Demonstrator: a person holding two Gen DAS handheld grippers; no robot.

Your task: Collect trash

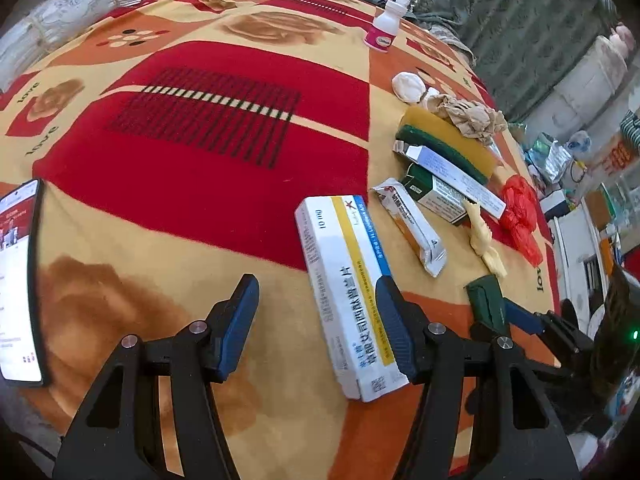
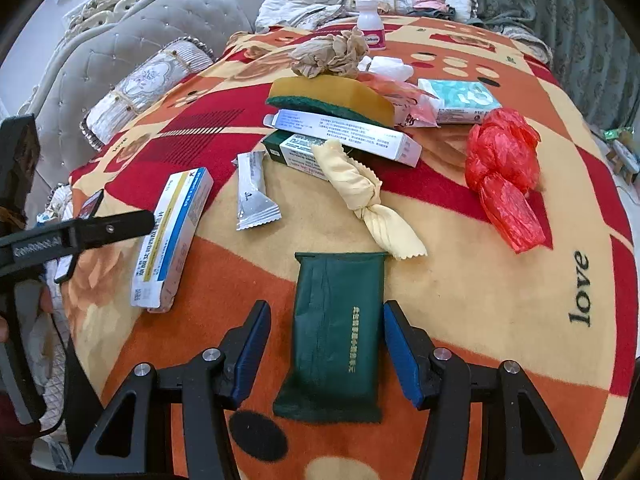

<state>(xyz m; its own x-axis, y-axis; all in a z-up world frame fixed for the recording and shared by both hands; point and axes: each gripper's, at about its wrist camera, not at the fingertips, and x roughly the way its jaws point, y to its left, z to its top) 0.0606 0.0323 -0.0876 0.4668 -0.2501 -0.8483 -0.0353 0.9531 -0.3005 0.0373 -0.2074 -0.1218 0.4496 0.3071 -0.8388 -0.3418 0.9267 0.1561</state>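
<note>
Trash lies on a patterned blanket. A white, yellow and blue medicine box [image 1: 352,296] [image 2: 173,236] lies by my open left gripper [image 1: 320,320], touching the inner side of its right finger. A dark green pouch [image 2: 336,332] [image 1: 486,306] lies flat between the open fingers of my right gripper [image 2: 326,348]; the pads stand apart from it. Further off lie a silver sachet [image 2: 253,192] [image 1: 412,226], a yellow cloth [image 2: 368,200], a red plastic bag [image 2: 504,176] [image 1: 520,216], boxes [image 2: 344,132], a sponge [image 2: 332,98] and crumpled paper [image 2: 328,54].
A phone [image 1: 20,280] lies at the blanket's left edge. A small white and pink bottle [image 1: 382,26] [image 2: 370,26] stands at the far side, a tissue pack [image 2: 460,100] near it. Pillows [image 2: 144,88] and a headboard lie to the left.
</note>
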